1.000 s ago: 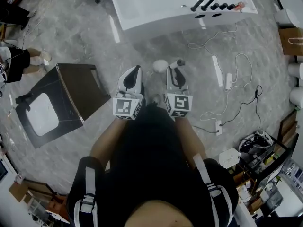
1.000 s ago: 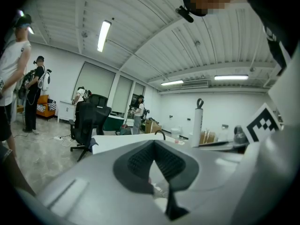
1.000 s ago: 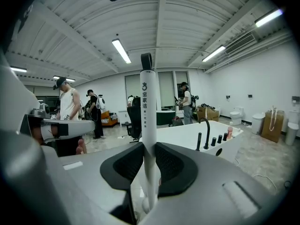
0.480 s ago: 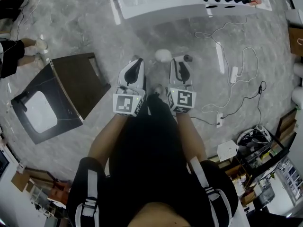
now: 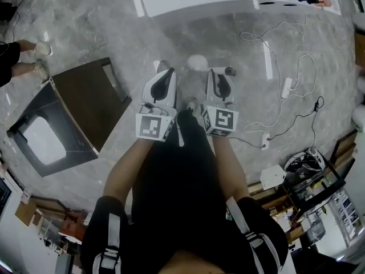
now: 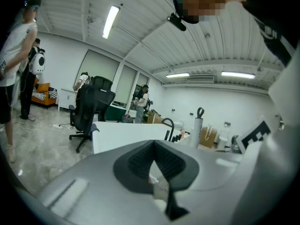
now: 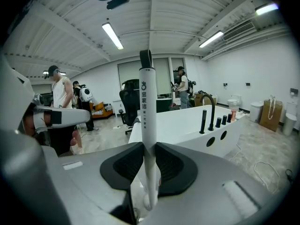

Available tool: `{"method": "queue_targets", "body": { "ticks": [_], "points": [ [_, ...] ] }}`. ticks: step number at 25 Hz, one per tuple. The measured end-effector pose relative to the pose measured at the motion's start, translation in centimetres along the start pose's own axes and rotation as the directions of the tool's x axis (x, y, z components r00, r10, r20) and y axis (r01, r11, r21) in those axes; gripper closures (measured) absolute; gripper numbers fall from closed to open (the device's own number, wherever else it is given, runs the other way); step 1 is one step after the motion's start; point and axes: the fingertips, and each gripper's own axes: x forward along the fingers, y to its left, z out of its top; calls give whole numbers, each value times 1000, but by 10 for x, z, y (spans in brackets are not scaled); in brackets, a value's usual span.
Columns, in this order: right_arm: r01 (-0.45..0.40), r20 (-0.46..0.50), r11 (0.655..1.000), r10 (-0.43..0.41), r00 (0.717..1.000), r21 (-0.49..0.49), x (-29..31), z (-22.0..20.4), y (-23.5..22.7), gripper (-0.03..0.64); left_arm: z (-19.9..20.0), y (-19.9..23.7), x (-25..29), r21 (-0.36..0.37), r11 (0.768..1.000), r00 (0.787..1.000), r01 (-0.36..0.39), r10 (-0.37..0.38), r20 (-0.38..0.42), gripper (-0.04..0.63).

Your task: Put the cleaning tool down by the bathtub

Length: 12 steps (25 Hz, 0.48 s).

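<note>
The cleaning tool is a long white handle with a black cap, standing upright between my right gripper's pads. In the head view its round white head and dark handle end stick out on either side of the right gripper, which is shut on it. My left gripper is held beside it, about a hand's width to the left, with its pads meeting and nothing between them. The white bathtub with black taps lies ahead on the marble floor.
A dark cabinet panel with a white basin cut-out lies on the floor to the left. White cables and power strips trail to the right, by a cluttered rack. A black office chair and several people stand beyond the tub.
The bathtub has slid toward the top edge of the head view as the view shifted. Both grippers keep their pose, and the right one still holds the tool.
</note>
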Motion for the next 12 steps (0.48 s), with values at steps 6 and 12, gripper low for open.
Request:
{"method": "queue_targets", "body": {
  "ticks": [6, 12],
  "points": [
    [9, -21, 1000, -9, 1000, -8, 35, -23, -1, 532, -25, 20, 18, -31, 1000, 1000, -4, 3, -18, 588],
    [15, -40, 1000, -14, 999, 0, 66, -46, -4, 532, -43, 37, 41, -38, 999, 1000, 11, -12, -27, 588]
  ]
}}
